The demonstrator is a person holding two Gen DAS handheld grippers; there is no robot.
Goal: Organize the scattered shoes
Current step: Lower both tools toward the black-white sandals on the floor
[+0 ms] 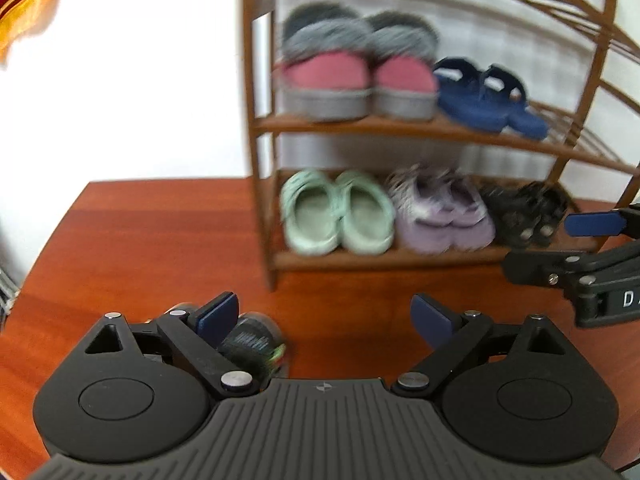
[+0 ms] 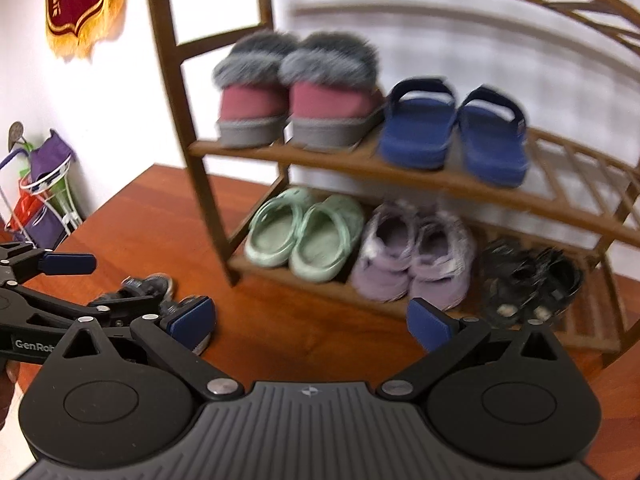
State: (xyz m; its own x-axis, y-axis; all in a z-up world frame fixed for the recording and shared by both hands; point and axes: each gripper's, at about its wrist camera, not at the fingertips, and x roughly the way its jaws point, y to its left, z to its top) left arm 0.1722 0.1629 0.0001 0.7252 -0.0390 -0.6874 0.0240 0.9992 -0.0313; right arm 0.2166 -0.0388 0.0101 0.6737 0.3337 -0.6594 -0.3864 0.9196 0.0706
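My left gripper (image 1: pixel 324 318) and right gripper (image 2: pixel 312 318), fingers spread, face the rack (image 2: pixel 400 172): five pairs shelved, dark shoes (image 2: pixel 152 292) lie left of it.

Both grippers are level and side by side, facing forward. My left gripper (image 1: pixel 324 316) has its jaws spread wide with nothing between the blue pads (image 1: pixel 216 314). My right gripper (image 2: pixel 312 318) is the same, wide apart and empty, pads (image 2: pixel 428 330) clear. In the left wrist view the right one looks parted too, though only its tips show at the frame edge.
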